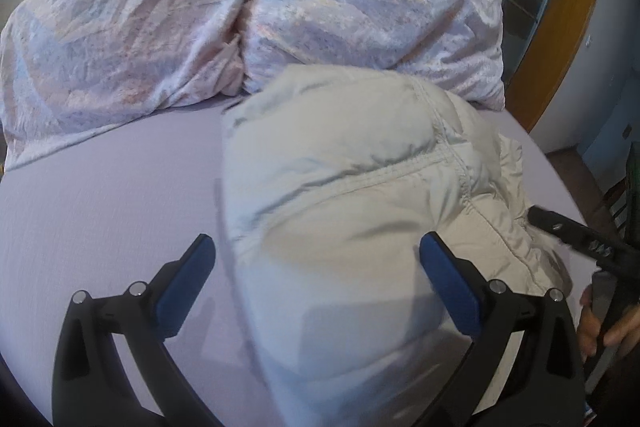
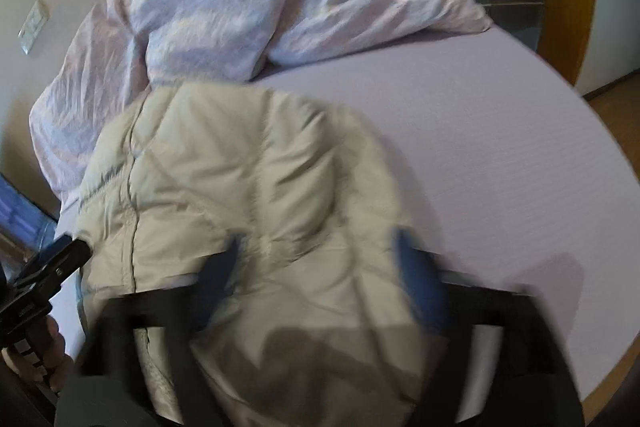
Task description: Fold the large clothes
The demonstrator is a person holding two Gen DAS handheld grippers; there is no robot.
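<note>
A cream puffer jacket (image 1: 360, 187) lies bunched in a padded heap on the lilac bed sheet (image 1: 100, 207). My left gripper (image 1: 316, 259) hovers over its near left edge with its blue-padded jaws spread wide; the fabric lies below them and the pads do not press on it. In the right wrist view the same jacket (image 2: 240, 167) fills the middle. My right gripper (image 2: 320, 255), blurred, stands open above the jacket's near right part. Each gripper's black body shows at the edge of the other's view, held by a hand (image 1: 600, 331).
A crumpled pink-lilac duvet (image 1: 200, 27) is piled across the far side of the bed. A wooden door frame (image 1: 560, 67) and a wood floor (image 2: 612, 99) lie beyond the bed's right edge. A wall switch plate (image 2: 34, 25) sits at far left.
</note>
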